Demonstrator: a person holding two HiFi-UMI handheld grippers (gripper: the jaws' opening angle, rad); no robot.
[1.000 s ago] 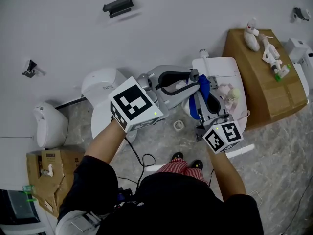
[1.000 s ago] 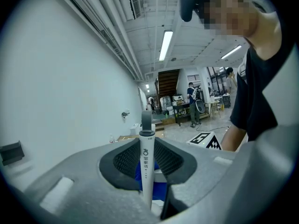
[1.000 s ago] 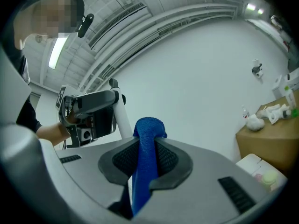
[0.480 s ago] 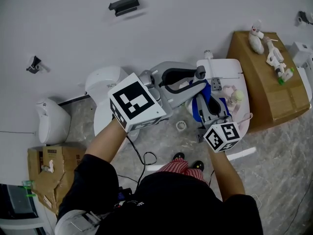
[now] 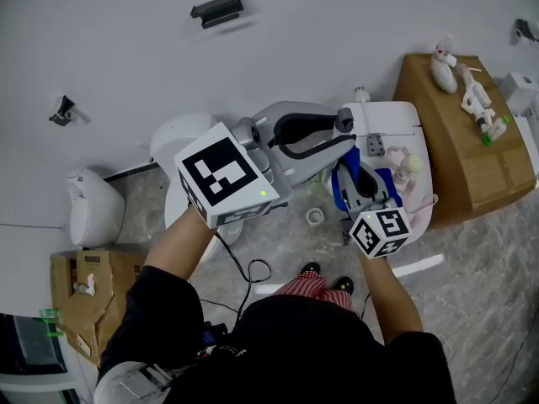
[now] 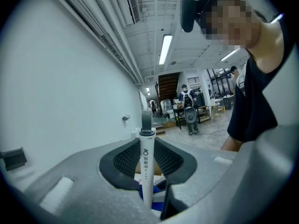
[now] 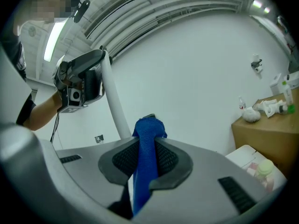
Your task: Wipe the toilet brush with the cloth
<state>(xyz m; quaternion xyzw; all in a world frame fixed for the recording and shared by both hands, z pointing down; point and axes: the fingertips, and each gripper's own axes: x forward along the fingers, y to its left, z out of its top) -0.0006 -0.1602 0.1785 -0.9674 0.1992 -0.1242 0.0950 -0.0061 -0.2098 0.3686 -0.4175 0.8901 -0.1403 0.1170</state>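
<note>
Toilet brush (image 6: 146, 171): met plainly in the left gripper view, white handle upright between the jaws of the left gripper (image 6: 146, 146), clamped by the pads from both sides, grey loop (image 6: 146, 120) poking out above. Lost the lower handle down among the jaws, with a scrap of blue behind it. Found the bristle end in no view. Caught, only here, a long hall with people (image 6: 187, 101) standing far off.

Turned up the cloth (image 7: 148, 127) in the right gripper view: blue, bunched into a strip, pinched tight in the right gripper (image 7: 147, 146) and sticking out past the tips. Saw beyond it the left gripper holding the handle higher up, the white shaft (image 7: 114, 104) slanting down and vanishing behind the cloth. Could not tell whether cloth and shaft touched.

Made out little of the brush from the head view, with both grippers crowded together over it. Noted there alone an open cardboard box (image 5: 63, 276) at lower left with something small and white (image 5: 84, 291) inside, too small to name. Picked out at right a brown box (image 5: 455, 154) with white bottles and figures (image 5: 459, 78) on top, glimpsed in the right gripper view too.
</note>
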